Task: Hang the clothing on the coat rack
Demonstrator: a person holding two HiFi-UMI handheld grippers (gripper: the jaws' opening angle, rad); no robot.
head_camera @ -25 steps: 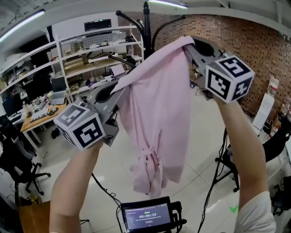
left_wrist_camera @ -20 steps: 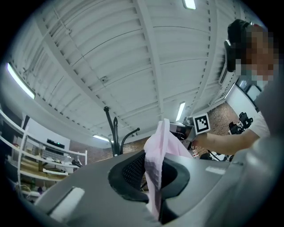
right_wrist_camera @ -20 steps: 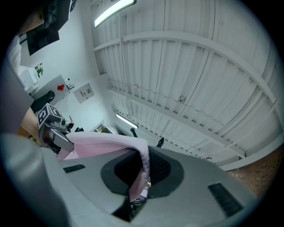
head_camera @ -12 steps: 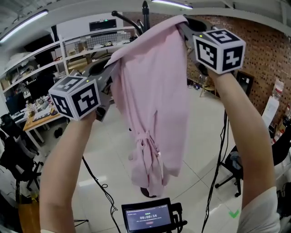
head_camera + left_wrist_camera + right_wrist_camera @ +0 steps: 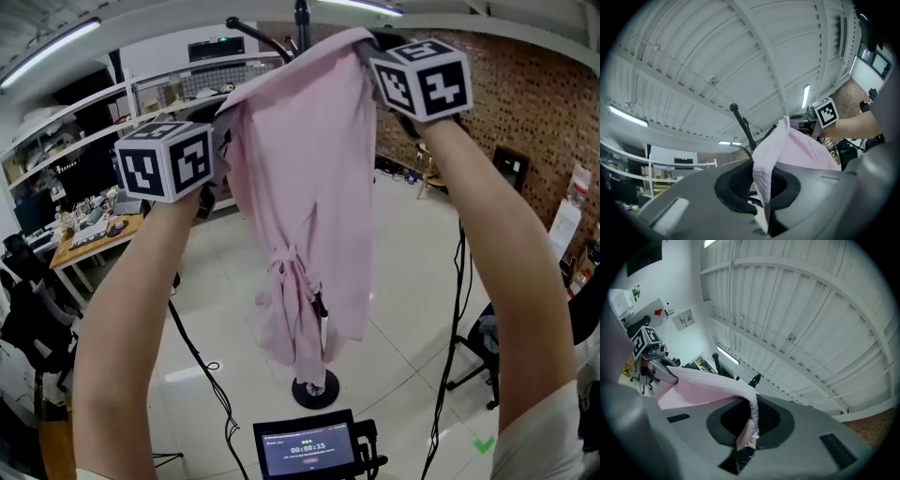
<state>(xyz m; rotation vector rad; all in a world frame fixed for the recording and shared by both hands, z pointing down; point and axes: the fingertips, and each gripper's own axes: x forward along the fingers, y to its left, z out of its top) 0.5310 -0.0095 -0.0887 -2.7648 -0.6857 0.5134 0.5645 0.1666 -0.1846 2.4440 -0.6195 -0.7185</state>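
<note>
**Head view.** Both grippers carry the pink garment (image 5: pixel 309 187) stretched between them. They now stand higher and closer to the coat rack (image 5: pixel 302 13) than a second ago. The marker cubes have climbed towards the top of the frame, and the garment's upper edge has come level with the rack's curved hook arms (image 5: pixel 740 123). The rack's round base (image 5: pixel 314 389), hidden by the cloth a second ago, now shows below the hem. By this reading the lift is nearly done, and the step in hand is carrying the top edge over a hook. No view shows cloth resting on the rack yet.

**Left gripper (image 5: pixel 223 127).** The jaws are closed on one upper corner of the garment. In the left gripper view a fold of waffle-textured cloth is pinched between the pads and rises out of them. The hook arms stand just beyond that fold.

**Right gripper (image 5: pixel 370 42).** The jaws are likewise clamped on the opposite upper corner. In the right gripper view the cloth leaves the pads and runs as a taut band across to the other gripper. Dark hook tips show just past it.

**Position of the garment.** It hangs freely from the two clamped corners, in front of the rack's pole and covering most of it. Its tied waist and hem dangle well above the floor. The upper edge lies between the grippers, near the hooks but, as far as can be judged, apart from them.
</note>
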